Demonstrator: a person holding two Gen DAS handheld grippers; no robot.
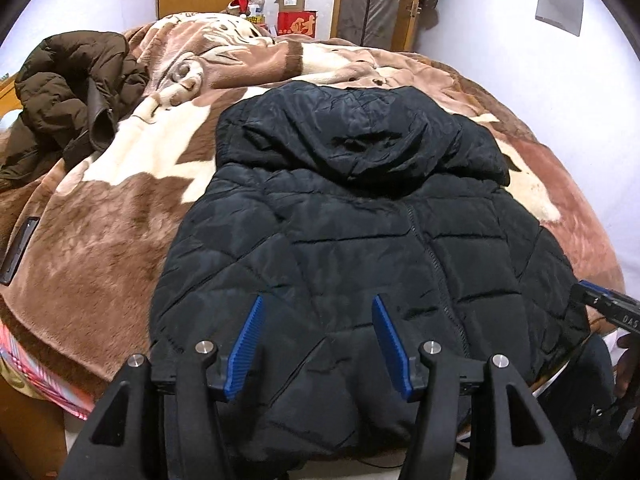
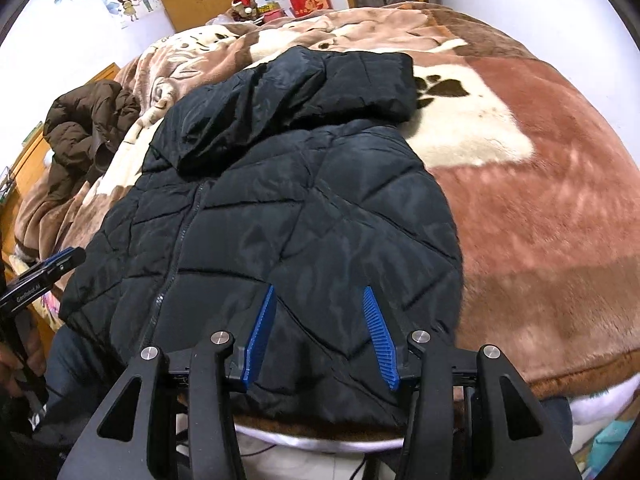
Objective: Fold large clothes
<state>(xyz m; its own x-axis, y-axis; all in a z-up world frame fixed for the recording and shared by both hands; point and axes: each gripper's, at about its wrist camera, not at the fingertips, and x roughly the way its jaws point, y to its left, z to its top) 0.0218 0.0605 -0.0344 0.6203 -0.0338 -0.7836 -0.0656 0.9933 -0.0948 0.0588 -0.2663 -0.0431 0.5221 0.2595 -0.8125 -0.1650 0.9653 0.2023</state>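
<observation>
A black quilted hooded jacket point(image 1: 360, 232) lies flat on the bed with its sleeves tucked in and its hood toward the far side; it also shows in the right wrist view point(image 2: 288, 208). My left gripper point(image 1: 318, 300) is open and empty above the jacket's near hem on the left half. My right gripper point(image 2: 320, 290) is open and empty above the hem on the right half. The right gripper also shows at the edge of the left wrist view point(image 1: 608, 308), and the left gripper at the edge of the right wrist view point(image 2: 44, 272).
A brown and cream plush blanket point(image 1: 120, 216) covers the bed. A crumpled brown jacket point(image 1: 76, 92) lies at the far left. A dark flat phone-like object point(image 1: 18, 250) lies near the left edge. Boxes and a wardrobe point(image 1: 296, 16) stand beyond the bed.
</observation>
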